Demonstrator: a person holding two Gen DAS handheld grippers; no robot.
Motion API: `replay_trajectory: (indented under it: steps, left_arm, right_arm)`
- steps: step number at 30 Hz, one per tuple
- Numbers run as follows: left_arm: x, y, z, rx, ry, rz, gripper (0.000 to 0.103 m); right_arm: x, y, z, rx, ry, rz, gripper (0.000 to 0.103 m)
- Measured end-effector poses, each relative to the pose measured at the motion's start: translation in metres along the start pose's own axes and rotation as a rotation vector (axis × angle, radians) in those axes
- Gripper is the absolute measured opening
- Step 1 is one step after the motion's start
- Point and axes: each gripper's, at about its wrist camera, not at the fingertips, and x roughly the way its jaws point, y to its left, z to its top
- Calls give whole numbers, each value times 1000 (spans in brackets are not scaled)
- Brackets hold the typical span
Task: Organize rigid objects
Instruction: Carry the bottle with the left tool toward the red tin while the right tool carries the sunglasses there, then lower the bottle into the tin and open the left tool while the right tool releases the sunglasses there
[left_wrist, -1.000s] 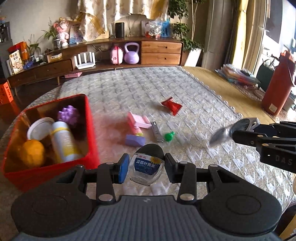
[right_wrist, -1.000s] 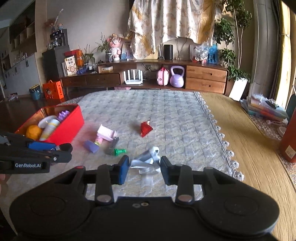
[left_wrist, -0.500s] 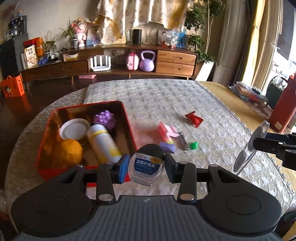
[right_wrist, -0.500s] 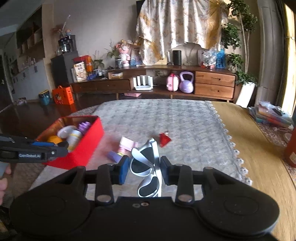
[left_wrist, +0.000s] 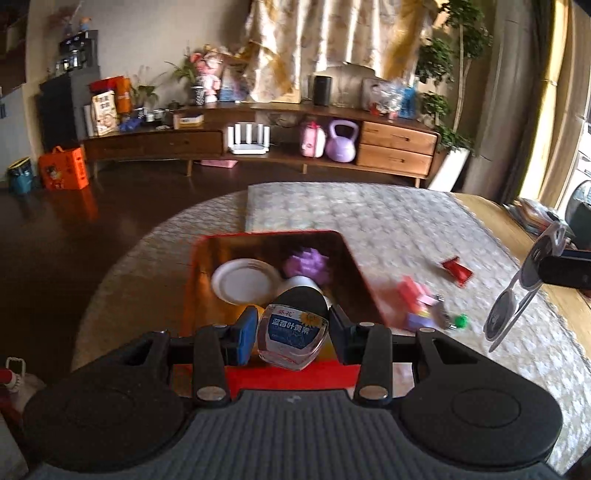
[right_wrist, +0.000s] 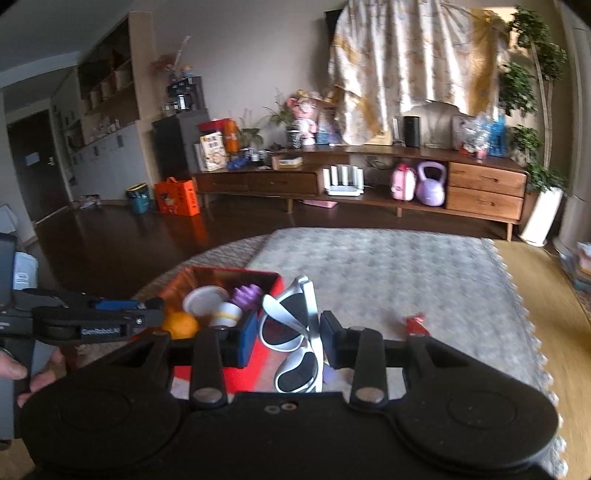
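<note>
My left gripper (left_wrist: 291, 332) is shut on a small clear bottle (left_wrist: 293, 341) with a black cap and blue label, held over the near edge of the red box (left_wrist: 266, 236). The box holds a white lid (left_wrist: 243, 284), a purple spiky ball (left_wrist: 306, 263), a white bottle and an orange (right_wrist: 181, 325). My right gripper (right_wrist: 286, 341) is shut on white-framed sunglasses (right_wrist: 295, 332), held in the air just right of the box. Those sunglasses (left_wrist: 517, 295) hang at the right edge of the left wrist view. The left gripper (right_wrist: 103, 321) shows at the left of the right wrist view.
On the quilted cloth (left_wrist: 388, 214) lie a red wrapper (left_wrist: 456, 271), pink and purple blocks (left_wrist: 413, 302), a metal clipper and a green piece (left_wrist: 460, 320). A sideboard (right_wrist: 369, 177) stands behind, across dark floor. A hand (right_wrist: 22, 373) grips the left tool.
Both grippers have risen and swung left toward the red box, each keeping its object. The sunglasses have lifted off the cloth and the bottle has come over the box's near edge.
</note>
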Motion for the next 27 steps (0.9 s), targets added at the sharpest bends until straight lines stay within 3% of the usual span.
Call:
replay_trajectory:
  steps: [10,27]
  left_arm:
    - [21,40,21,19,-9,39,40]
    - [79,47,34,5,24,11,41]
  right_arm:
    - [51,31,25,-1,38,66,36]
    - [129,54,38,-58,125,75,36]
